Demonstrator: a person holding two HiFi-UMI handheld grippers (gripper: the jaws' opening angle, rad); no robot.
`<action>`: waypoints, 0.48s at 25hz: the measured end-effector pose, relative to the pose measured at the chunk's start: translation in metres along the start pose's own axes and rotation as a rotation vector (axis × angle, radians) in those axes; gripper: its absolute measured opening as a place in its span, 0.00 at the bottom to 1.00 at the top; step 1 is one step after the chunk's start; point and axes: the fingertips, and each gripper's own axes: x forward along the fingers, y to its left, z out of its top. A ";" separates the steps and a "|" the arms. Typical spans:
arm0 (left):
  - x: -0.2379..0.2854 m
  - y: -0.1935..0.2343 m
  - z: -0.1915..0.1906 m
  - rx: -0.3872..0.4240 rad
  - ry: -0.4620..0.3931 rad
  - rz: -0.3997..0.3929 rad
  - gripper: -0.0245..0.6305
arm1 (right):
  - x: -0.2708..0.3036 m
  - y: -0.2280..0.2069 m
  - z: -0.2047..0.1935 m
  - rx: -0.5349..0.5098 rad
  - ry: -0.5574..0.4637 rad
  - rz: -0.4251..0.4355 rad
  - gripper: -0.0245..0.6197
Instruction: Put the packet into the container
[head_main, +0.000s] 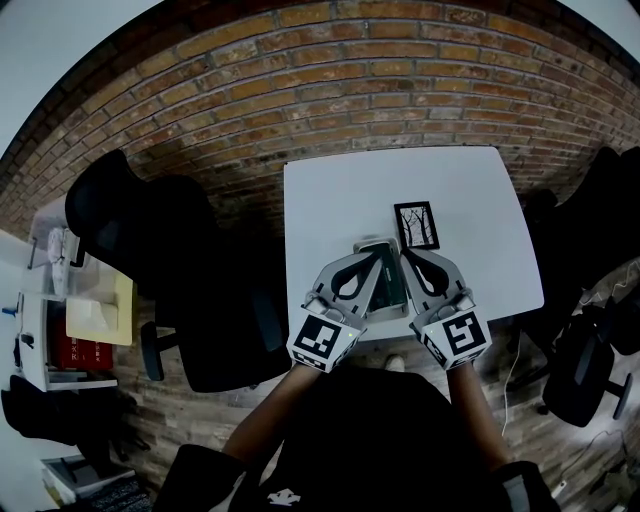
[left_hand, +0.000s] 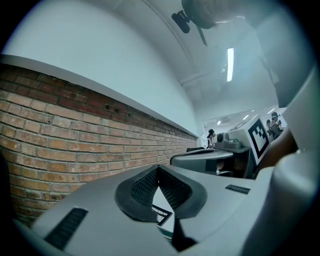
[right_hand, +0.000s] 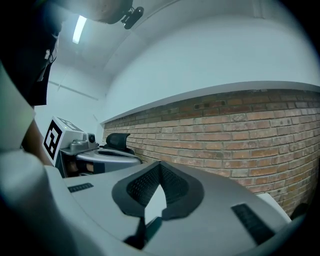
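A small black packet (head_main: 416, 226) with a pale branching print lies flat on the white table (head_main: 330, 200), just past both grippers. The container (head_main: 386, 285), a dark tray with a clear rim, sits at the table's near edge between the two grippers and is partly hidden by them. My left gripper (head_main: 377, 254) is over the container's left side, and its jaws meet at the tip (left_hand: 159, 169) with nothing between them. My right gripper (head_main: 408, 258) is over the container's right side, its jaws (right_hand: 160, 165) also shut and empty. Both point toward the packet.
A black office chair (head_main: 170, 270) stands close to the table's left side and another chair (head_main: 590, 370) at the right. A shelf with a yellow box (head_main: 100, 310) is at far left. A brick wall (head_main: 380, 90) runs behind the table.
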 end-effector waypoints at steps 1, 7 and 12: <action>0.000 0.000 0.000 0.000 0.001 -0.002 0.05 | 0.000 0.000 0.000 -0.001 0.002 0.002 0.05; 0.003 0.000 -0.003 -0.021 0.012 0.006 0.05 | 0.001 0.004 0.004 -0.016 -0.001 0.002 0.05; 0.002 -0.002 0.006 -0.007 -0.018 0.004 0.05 | 0.001 0.005 0.008 0.000 -0.013 0.015 0.05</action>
